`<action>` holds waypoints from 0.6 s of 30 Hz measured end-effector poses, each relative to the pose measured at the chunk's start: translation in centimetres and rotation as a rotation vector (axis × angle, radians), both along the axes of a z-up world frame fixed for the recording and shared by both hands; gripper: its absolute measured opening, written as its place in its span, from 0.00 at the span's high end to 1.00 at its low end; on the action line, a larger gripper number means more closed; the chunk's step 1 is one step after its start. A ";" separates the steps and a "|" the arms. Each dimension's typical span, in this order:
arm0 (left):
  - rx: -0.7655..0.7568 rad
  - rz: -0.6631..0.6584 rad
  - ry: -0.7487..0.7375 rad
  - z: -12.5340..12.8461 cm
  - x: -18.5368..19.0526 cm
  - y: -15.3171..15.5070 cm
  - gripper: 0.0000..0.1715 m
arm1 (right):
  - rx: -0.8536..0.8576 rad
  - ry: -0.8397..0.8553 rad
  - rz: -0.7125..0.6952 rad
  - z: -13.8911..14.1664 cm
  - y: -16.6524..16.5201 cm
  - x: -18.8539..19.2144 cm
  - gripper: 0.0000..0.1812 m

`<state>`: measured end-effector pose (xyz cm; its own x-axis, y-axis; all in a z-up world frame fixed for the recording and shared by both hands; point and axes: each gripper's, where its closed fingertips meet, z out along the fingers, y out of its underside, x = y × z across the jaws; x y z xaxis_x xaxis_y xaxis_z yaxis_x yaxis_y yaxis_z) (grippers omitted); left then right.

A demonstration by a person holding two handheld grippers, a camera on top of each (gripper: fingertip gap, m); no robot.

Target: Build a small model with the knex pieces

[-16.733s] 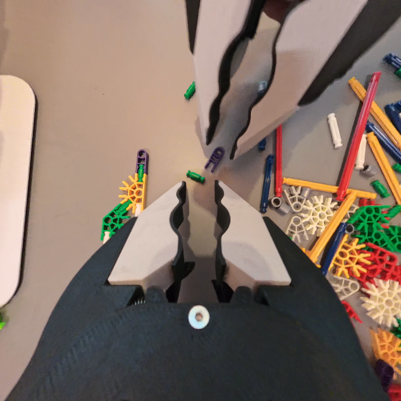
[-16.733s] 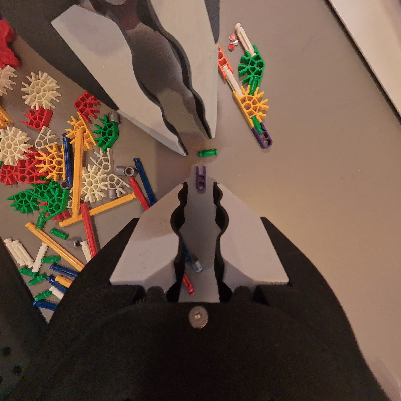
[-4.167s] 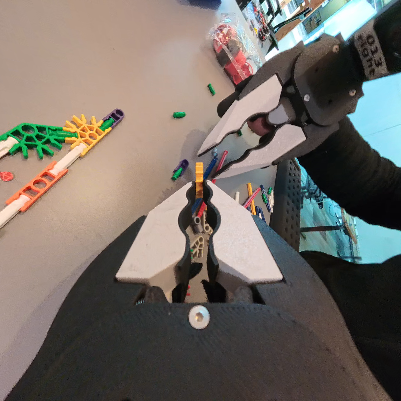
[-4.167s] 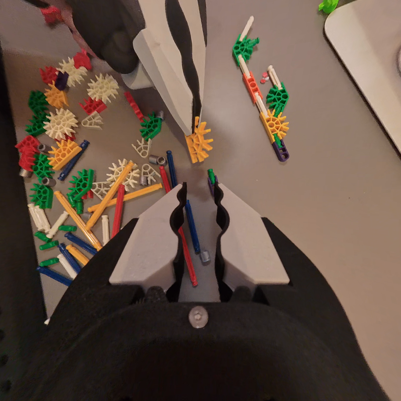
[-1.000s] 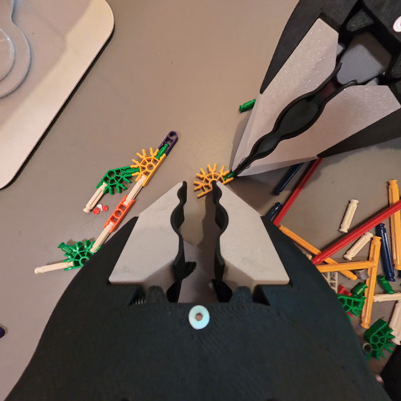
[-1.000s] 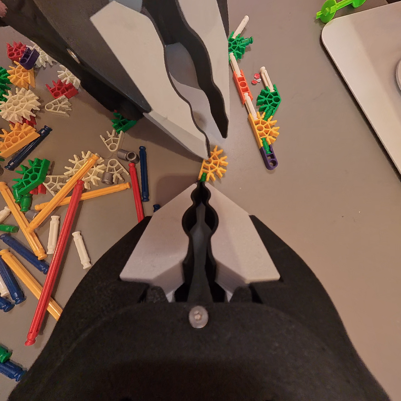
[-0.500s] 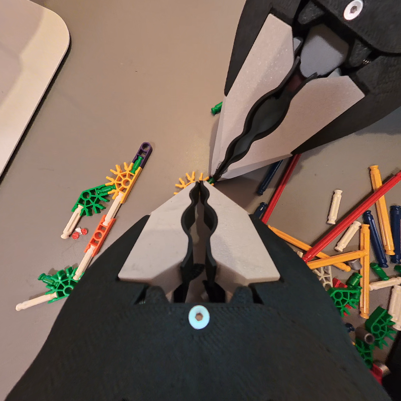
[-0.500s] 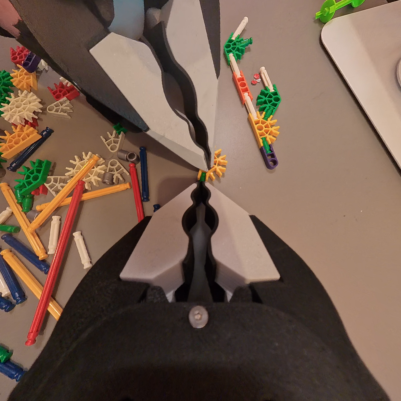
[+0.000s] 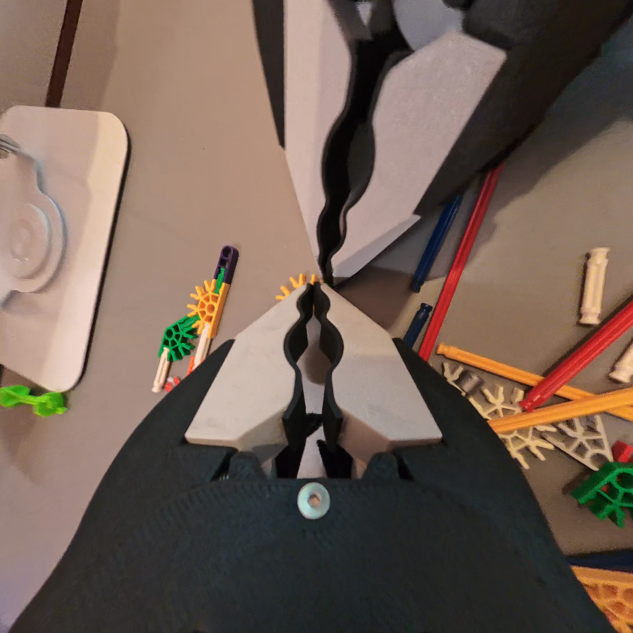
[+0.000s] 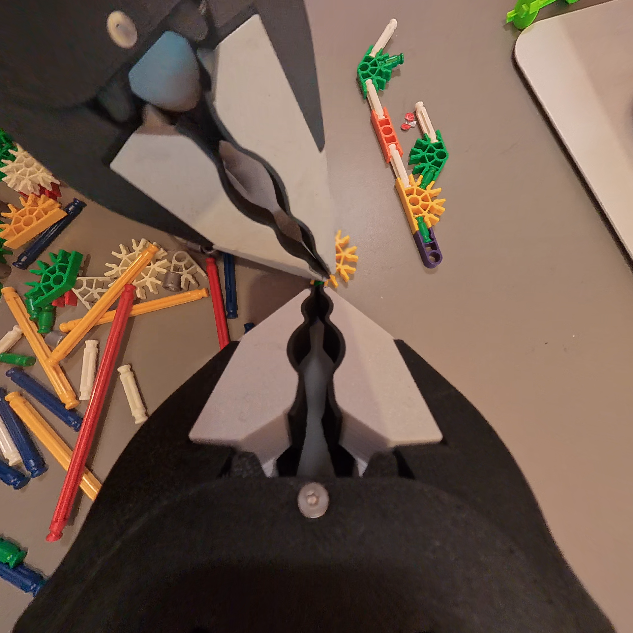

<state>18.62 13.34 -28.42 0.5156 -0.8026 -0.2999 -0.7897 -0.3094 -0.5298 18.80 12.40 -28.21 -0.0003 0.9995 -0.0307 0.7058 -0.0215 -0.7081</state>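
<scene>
My left gripper [image 9: 313, 290] is shut on a yellow half-round connector [image 9: 294, 283], held just above the grey table. My right gripper [image 10: 317, 292] is shut on a small green rod [image 10: 317, 283], whose tip meets the yellow connector [image 10: 344, 255]. The two grippers face each other tip to tip. The right gripper [image 9: 327, 272] comes in from the top of the left wrist view, and the left gripper [image 10: 323, 270] from the upper left of the right wrist view. Most of the rod is hidden between the fingers.
A built chain of white rods with green, orange, yellow and purple pieces [image 9: 205, 308] [image 10: 411, 178] lies beside the grippers. A pile of loose rods and connectors [image 9: 513, 394] [image 10: 102, 308] lies on the other side. A white tray [image 9: 58, 239] [image 10: 582, 102] and a bright green piece [image 9: 34, 400] lie farther off. Only a small space, under 4 cm, lies between the two pairs of fingers.
The left gripper closed on the yellow connector about a second ago and still holds it. Both grippers have stayed pressed tip to tip, and the left wrist view has swung round slightly.
</scene>
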 end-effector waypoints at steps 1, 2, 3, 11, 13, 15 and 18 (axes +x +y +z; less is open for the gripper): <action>0.041 -0.020 0.024 0.0 0.1 0.0 1.00 | 0.000 0.003 0.001 0.0 0.0 -0.1 1.00; 0.055 -0.021 0.020 0.0 0.1 0.0 1.00 | 0.000 0.002 -0.001 0.0 0.0 0.0 1.00; 0.051 -0.015 0.002 0.0 0.1 0.0 1.00 | -0.005 0.003 -0.005 0.0 0.0 -0.1 1.00; -0.065 0.093 -0.066 0.2 -0.2 -1.1 0.99 | -0.033 -0.042 -0.032 0.3 -0.4 0.9 1.00; -0.107 0.128 -0.165 0.8 -0.3 -1.5 0.95 | -0.029 -0.055 -0.044 0.6 -0.5 1.4 0.97; -0.122 0.156 -0.223 1.5 -1.0 -1.6 0.91 | -0.029 -0.052 -0.059 1.1 -0.7 1.5 0.95; -0.167 0.185 -0.276 2.2 -2.8 -1.9 0.91 | -0.021 -0.058 -0.080 1.6 -0.8 1.2 0.93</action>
<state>15.80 11.46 -26.25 0.6994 -0.7147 -0.0021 -0.5469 -0.5333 -0.6453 19.95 11.65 -26.65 0.0816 0.9954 -0.0496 0.7411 -0.0939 -0.6648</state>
